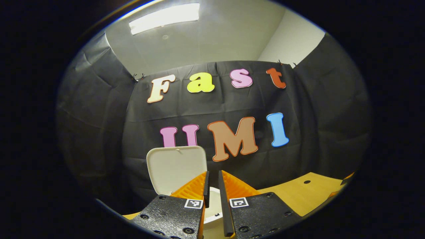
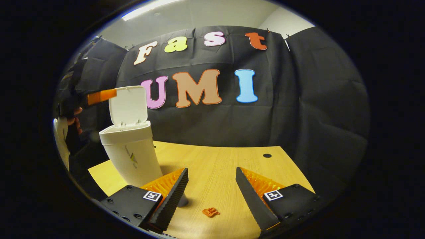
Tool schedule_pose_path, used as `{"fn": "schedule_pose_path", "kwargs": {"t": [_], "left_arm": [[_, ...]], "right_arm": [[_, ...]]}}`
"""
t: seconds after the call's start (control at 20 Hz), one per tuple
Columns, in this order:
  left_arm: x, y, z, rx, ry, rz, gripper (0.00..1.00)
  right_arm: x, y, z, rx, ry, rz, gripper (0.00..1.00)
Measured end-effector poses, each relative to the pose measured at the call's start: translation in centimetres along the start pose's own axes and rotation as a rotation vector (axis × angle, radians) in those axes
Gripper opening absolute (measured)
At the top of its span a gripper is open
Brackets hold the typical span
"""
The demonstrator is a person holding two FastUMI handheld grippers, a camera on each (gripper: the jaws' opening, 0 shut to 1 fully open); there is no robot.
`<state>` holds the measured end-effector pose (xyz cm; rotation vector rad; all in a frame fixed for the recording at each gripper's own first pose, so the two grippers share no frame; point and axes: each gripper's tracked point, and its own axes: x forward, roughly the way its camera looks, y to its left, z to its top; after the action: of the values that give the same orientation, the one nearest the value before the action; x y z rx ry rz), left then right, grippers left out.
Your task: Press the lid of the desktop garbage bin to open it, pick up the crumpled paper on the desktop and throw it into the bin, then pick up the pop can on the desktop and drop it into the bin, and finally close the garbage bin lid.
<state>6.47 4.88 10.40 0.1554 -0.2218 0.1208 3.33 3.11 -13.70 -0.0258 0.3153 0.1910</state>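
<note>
Two tongs — left (image 1: 212, 186) nearly together above open bin (image 2: 131, 152), right (image 2: 212, 186) apart.

1. Black cloth (image 1: 315, 109) hangs as the booth's wall at the back and on both sides, creased and wrinkled, held at its top edge by small clips (image 1: 138, 77).
2. Above the cloth rises a plain pale wall (image 1: 292, 39), meeting a pale ceiling (image 1: 225, 30).
3. A long rectangular ceiling light (image 1: 164, 18) glows bright in the left gripper view; a strip of it (image 2: 146, 9) shows at the top of the right gripper view.
4. A light wood-grain desk (image 2: 232, 159) stands against the back cloth, with a small dark round hole (image 2: 267, 155) near its far right edge.
</note>
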Motion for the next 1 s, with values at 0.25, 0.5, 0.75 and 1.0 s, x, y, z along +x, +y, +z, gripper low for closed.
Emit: {"fn": "schedule_pose_path", "kwargs": {"t": [0.25,0.5,0.75,1.0], "left_arm": [[-2.9,-1.2,0.3,-0.032,0.012,-0.016,0.18],[-6.1,-2.5,-1.4,-0.055,0.074,-0.030,0.63],[-8.2,-0.5,-2.0,-0.073,0.092,0.040,0.94],[-9.9,2.5,-3.0,-0.044,0.136,0.142,0.95]], "right_arm": [[1.0,-0.2,-2.9,0.009,0.047,0.017,0.96],[3.1,0.4,-7.1,0.007,0.141,0.068,0.96],[5.0,0.6,-12.2,-0.014,0.279,0.117,0.96],[6.9,1.3,-17.8,-0.053,0.482,0.159,0.97]]}}
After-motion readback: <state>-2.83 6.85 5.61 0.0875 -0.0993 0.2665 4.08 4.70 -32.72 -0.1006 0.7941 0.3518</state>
